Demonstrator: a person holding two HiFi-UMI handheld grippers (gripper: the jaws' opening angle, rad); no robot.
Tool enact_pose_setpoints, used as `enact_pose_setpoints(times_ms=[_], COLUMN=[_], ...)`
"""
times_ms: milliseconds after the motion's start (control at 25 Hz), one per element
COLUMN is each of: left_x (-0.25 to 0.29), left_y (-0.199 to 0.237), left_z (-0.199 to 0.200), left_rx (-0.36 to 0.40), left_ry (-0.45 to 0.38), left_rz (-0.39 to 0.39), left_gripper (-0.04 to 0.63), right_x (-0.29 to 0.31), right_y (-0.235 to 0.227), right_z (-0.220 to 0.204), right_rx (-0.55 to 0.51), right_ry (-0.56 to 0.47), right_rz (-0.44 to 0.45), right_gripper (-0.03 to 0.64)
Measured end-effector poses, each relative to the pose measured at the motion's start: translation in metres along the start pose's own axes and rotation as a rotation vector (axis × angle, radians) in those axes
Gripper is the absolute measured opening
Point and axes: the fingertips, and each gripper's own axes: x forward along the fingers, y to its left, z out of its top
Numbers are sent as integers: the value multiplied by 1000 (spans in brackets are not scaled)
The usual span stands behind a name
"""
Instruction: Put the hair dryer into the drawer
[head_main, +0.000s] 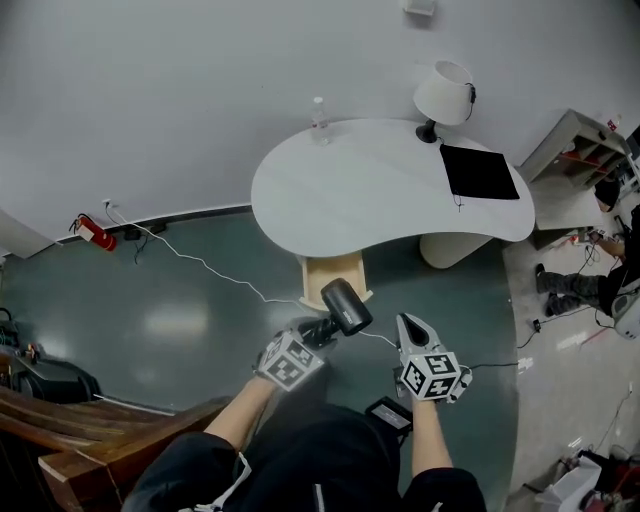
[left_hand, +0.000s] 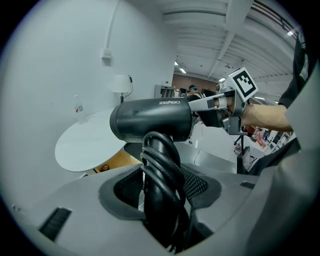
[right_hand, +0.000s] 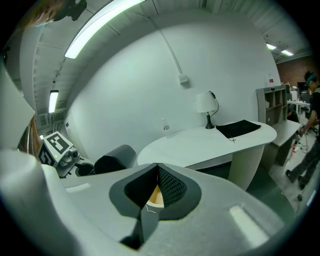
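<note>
Approach to drawer — left fingers clamp hair dryer by cord-wrapped handle; right fingers closed, empty — keep it level, aim above drawer.

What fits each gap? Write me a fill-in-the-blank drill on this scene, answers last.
The left tongs grip the hair dryer by its cord-wrapped ____.
The right tongs hold ____.
On the white table, the mat beside the lamp is ____.
Missing words: handle; nothing; black.
</note>
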Motion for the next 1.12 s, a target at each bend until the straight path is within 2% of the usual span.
enact_pose_setpoints(times_ms=[280, 520, 800, 1120], left_x=[11, 21, 28, 32], left_y=[60, 93, 110, 119], left_z=[14, 19, 25, 38], left_rx=[36, 72, 107, 95], left_ry=[13, 27, 39, 25], left_rz=[-40, -73, -86, -61], left_gripper=[221, 221, 221, 221], right_x=[57, 88, 103, 116], right_y=[-3, -3, -5, -9], right_z=[28, 42, 50, 62], right_rx=[21, 22, 22, 8], right_ry=[1, 3, 10, 1], right_rz=[-38, -71, -77, -42], right_gripper=[2, 2, 2, 0])
